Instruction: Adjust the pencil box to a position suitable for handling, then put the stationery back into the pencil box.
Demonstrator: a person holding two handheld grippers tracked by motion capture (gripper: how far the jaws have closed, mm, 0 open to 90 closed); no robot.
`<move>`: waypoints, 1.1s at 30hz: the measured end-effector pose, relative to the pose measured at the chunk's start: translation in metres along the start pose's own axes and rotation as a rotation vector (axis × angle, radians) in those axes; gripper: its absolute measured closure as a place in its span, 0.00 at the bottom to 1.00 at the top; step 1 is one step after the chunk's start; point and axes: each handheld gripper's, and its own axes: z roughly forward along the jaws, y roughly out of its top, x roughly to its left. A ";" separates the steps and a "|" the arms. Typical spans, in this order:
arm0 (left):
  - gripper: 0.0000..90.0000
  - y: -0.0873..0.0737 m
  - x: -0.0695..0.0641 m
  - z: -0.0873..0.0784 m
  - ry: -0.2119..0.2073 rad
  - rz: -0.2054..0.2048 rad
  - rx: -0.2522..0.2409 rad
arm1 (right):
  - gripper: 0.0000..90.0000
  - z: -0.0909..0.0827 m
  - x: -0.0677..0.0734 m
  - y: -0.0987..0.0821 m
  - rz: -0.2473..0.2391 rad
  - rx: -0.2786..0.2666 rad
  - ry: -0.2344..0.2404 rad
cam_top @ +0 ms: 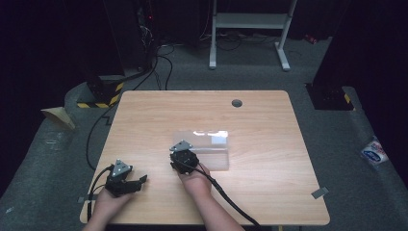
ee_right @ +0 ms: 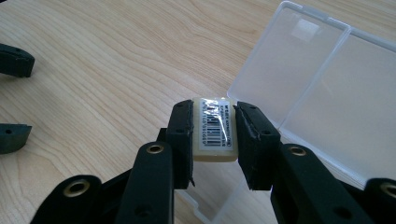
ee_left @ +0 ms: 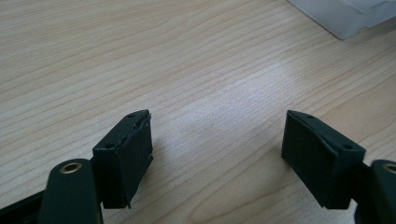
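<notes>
My right gripper (ee_right: pixel 214 133) is shut on a small cream block with a barcode label (ee_right: pixel 215 130), held just above the near left corner of an open clear plastic box (ee_right: pixel 322 98). From above, that gripper (cam_top: pixel 183 156) sits at the left edge of the clear box (cam_top: pixel 211 147) near the table's middle. My left gripper (ee_left: pixel 217 149) stands open over bare wood with nothing between its pads. The high view has the left gripper (cam_top: pixel 126 182) low near the front left of the table, its jaws pointing right. Its fingertips (ee_right: pixel 14 60) appear at the left edge of the right gripper view.
The light wooden table (cam_top: pixel 260 187) has a round cable hole (cam_top: pixel 236 103) at the back. A grey tape piece (cam_top: pixel 319 192) lies near the right front edge. A corner of the clear box (ee_left: pixel 350 14) is at the top right of the left gripper view. Cables and a white stand are on the floor behind.
</notes>
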 end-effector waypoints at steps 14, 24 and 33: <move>0.27 -0.002 -0.001 -0.002 -0.008 -0.001 0.003 | 0.75 0.007 -0.002 -0.010 0.019 0.031 -0.014; 0.28 0.000 -0.002 0.000 -0.010 -0.002 0.001 | 0.69 -0.001 -0.008 -0.008 0.024 -0.008 -0.007; 0.27 0.000 -0.002 0.000 -0.013 -0.004 0.003 | 0.57 -0.015 -0.017 -0.012 0.036 -0.014 0.007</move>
